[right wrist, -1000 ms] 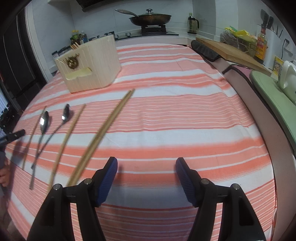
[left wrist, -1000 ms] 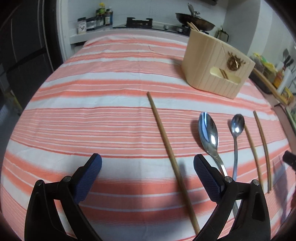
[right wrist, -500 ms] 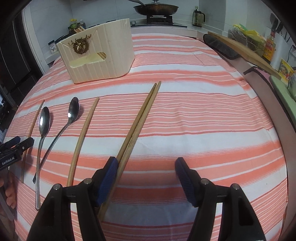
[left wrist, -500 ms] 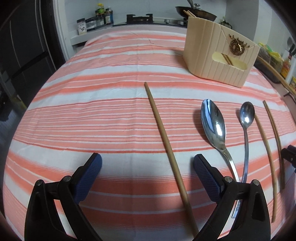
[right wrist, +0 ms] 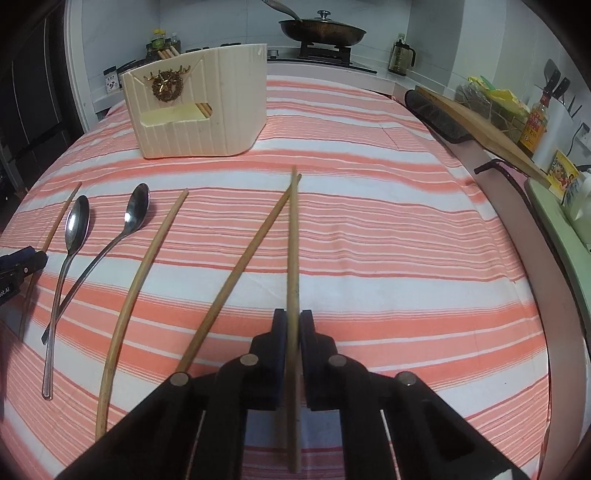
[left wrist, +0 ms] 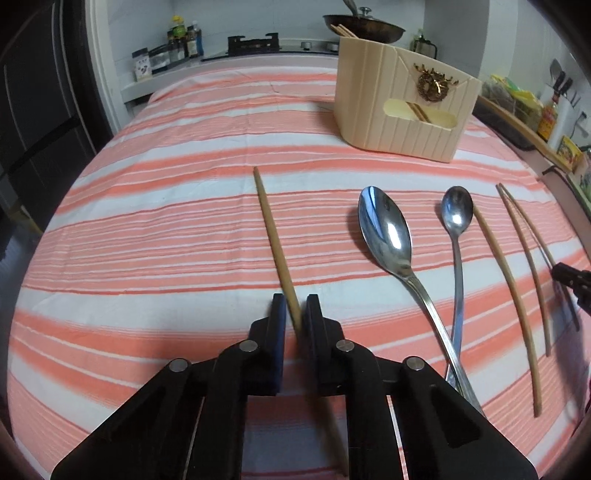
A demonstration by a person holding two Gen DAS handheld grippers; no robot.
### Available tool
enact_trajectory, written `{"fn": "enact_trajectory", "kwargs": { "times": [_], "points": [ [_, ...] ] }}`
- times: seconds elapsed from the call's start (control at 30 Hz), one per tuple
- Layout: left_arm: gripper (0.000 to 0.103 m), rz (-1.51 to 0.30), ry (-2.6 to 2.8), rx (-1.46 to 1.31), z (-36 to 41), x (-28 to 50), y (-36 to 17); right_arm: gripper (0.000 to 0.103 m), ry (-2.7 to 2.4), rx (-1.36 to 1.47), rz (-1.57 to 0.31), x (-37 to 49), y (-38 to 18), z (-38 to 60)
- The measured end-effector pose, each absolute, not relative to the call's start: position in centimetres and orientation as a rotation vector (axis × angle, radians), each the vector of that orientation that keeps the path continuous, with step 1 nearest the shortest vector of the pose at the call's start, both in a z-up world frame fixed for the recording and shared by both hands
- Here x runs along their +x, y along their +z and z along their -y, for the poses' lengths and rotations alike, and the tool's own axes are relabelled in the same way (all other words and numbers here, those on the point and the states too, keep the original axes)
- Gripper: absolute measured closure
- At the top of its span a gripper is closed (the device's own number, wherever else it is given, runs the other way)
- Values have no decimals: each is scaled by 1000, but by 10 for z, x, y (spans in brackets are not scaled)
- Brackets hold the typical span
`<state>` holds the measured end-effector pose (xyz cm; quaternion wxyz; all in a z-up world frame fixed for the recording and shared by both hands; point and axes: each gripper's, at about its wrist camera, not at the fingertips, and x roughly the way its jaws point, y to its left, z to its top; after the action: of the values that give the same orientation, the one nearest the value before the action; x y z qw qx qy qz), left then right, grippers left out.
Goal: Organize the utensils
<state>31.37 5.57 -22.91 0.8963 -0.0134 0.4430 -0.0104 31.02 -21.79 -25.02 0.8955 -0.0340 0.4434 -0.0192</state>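
My left gripper (left wrist: 294,317) is shut on a wooden chopstick (left wrist: 275,243) that lies on the striped cloth, pointing away from me. My right gripper (right wrist: 292,332) is shut on another chopstick (right wrist: 293,254). A second chopstick (right wrist: 240,273) lies just left of it, their far tips crossing. A large spoon (left wrist: 388,232) and a small spoon (left wrist: 457,221) lie between the two grippers, their handles crossing, with a further chopstick (right wrist: 142,273) beside them. A cream utensil holder (left wrist: 402,107) stands at the back with chopsticks inside; it also shows in the right wrist view (right wrist: 199,107).
The striped cloth (left wrist: 184,206) covers the whole table. A stove with a pan (right wrist: 321,31) and jars stand behind it. A wooden board (right wrist: 480,125), a bottle and packets line the counter on the right. The left gripper's tip (right wrist: 22,262) shows at the right wrist view's left edge.
Both grippers have shut, each on a chopstick. The right one moved over to the rightmost chopstick and turned it, so the pair now crosses at the far tips.
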Motion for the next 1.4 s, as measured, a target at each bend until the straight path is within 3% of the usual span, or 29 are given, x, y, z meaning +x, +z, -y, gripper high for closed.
{"fn": "enact_trajectory", "kwargs": {
  "times": [0.33, 0.4, 0.43, 0.47, 0.5, 0.57, 0.67, 0.87, 1.4],
  "points": [
    [97, -954, 19, -83, -87, 277, -225, 95, -144, -72, -929, 269, -251, 295],
    [83, -956, -2, -73, -88, 282, -227, 95, -119, -50, -916, 266, -251, 298],
    [64, -953, -12, -67, -89, 285, -227, 93, -104, -39, -914, 267, -253, 298],
    [39, -954, -19, -54, -88, 289, -228, 82, -94, -33, -910, 269, -254, 298],
    [30, -954, -14, -38, -89, 293, -228, 69, -94, -33, -897, 271, -255, 297],
    [22, -961, 10, -1, -91, 300, -233, 57, -95, -26, -892, 278, -257, 297],
    [8, -960, 24, -13, -99, 305, -238, 57, -76, -20, -879, 286, -258, 298],
    [2, -954, 35, -12, -101, 306, -240, 55, -53, 8, -866, 288, -260, 304],
    [1, -949, 42, -16, -100, 306, -240, 54, -66, -11, -862, 288, -260, 302]
  ]
}}
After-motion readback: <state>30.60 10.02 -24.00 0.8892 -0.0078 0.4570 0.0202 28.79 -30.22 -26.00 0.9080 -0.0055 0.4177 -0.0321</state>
